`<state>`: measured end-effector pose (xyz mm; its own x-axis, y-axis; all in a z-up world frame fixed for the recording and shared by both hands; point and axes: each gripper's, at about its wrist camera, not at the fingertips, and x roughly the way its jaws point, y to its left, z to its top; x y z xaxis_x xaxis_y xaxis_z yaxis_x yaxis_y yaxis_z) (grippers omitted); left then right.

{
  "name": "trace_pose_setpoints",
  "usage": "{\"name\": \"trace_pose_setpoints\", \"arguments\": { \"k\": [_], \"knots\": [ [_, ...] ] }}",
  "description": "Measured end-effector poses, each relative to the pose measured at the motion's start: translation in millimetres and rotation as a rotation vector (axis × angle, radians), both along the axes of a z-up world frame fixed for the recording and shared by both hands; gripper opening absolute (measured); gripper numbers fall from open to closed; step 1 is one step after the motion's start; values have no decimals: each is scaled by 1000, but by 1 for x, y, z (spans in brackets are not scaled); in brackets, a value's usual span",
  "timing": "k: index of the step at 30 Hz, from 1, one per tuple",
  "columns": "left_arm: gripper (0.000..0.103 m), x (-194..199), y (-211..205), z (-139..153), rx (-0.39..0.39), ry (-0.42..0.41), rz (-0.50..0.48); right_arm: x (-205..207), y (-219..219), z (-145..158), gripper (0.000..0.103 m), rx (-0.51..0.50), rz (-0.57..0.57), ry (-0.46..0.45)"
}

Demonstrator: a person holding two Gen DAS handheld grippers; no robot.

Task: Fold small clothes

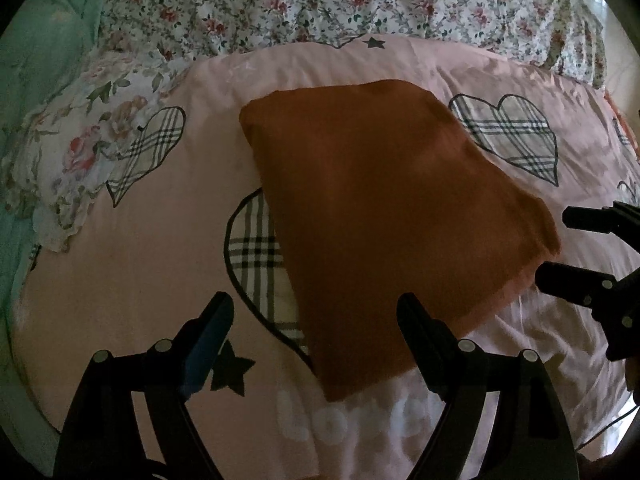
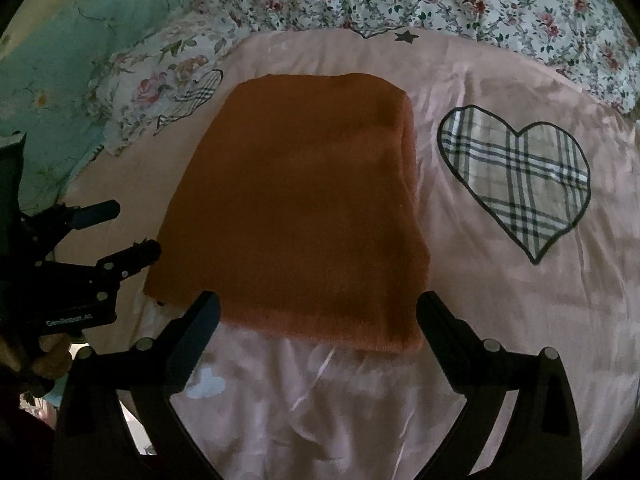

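An orange knitted garment lies folded flat in a rough rectangle on a pink bed cover; it also shows in the right wrist view. My left gripper is open and empty, hovering at the garment's near left corner. My right gripper is open and empty, just above the garment's near edge. Each gripper shows in the other's view, the right one beside the garment's right corner, the left one beside its left edge.
The pink cover has plaid hearts and black stars. A crumpled floral quilt lies along the far side. A floral pillow and teal bedding lie at the left.
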<state>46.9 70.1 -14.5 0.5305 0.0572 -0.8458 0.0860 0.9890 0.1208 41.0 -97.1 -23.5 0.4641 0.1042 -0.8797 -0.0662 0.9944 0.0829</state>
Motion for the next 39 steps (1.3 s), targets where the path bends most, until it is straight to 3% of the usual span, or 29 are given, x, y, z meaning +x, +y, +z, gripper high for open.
{"name": "trace_pose_setpoints", "arguments": {
  "k": [39],
  "knots": [
    [86, 29, -16, 3, -19, -2, 22, 42, -24, 1, 99, 46, -36, -13]
  ]
}}
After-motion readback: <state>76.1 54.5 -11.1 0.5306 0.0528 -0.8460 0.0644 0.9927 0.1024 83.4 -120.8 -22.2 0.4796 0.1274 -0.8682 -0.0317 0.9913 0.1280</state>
